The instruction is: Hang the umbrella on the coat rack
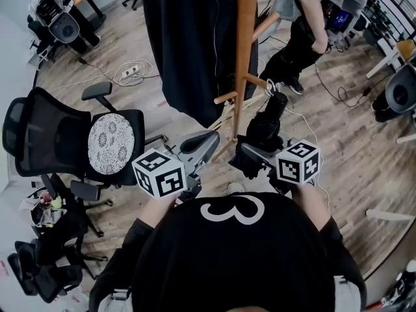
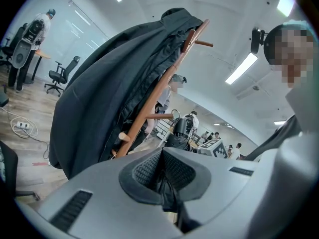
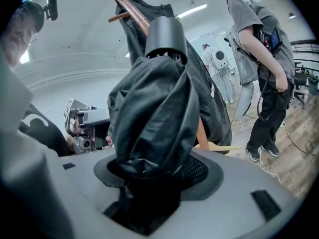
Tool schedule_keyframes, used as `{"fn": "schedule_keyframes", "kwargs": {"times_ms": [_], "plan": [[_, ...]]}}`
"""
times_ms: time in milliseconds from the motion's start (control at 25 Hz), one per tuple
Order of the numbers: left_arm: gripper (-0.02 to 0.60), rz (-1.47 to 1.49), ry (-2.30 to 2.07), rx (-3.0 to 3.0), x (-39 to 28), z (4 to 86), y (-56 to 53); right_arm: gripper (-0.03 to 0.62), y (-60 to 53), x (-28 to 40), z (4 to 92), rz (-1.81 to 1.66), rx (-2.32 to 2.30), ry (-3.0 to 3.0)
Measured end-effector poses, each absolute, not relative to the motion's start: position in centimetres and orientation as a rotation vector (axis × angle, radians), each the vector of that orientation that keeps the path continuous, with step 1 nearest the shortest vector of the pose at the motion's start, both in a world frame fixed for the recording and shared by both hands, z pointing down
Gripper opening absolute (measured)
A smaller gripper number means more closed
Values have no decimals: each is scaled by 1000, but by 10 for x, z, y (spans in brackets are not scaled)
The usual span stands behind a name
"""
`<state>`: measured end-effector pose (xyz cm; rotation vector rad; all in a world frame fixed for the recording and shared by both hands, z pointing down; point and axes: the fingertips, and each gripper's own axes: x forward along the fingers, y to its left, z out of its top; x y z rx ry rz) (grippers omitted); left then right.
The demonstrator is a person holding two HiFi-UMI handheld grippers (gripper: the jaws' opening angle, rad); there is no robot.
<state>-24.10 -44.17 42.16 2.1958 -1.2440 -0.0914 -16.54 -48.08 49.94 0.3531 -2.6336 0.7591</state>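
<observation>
Right gripper (image 3: 149, 178) is clamped on the folded black umbrella (image 3: 149, 113), which stands up out of its jaws just beside the coat rack (image 1: 246, 44), its capped end near a lower peg (image 1: 257, 80). Left gripper (image 2: 162, 171) has its jaws pressed together, apart from the umbrella. A black coat (image 1: 188, 44) hangs on the rack left of the pole. An office chair (image 1: 58, 135) stands further left, and a person (image 1: 305, 25) stands beyond the rack.

Black umbrella (image 3: 149, 108); orange-brown coat rack (image 1: 245, 44); black coat (image 1: 188, 38).
</observation>
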Motion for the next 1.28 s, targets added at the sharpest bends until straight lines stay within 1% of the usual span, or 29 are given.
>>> {"fn": "schedule_keyframes", "kwargs": {"times_ms": [1280], "plan": [[15, -126, -1370, 2065, -291, 436, -443, 279, -504, -210, 538, 773, 241, -2520]]}}
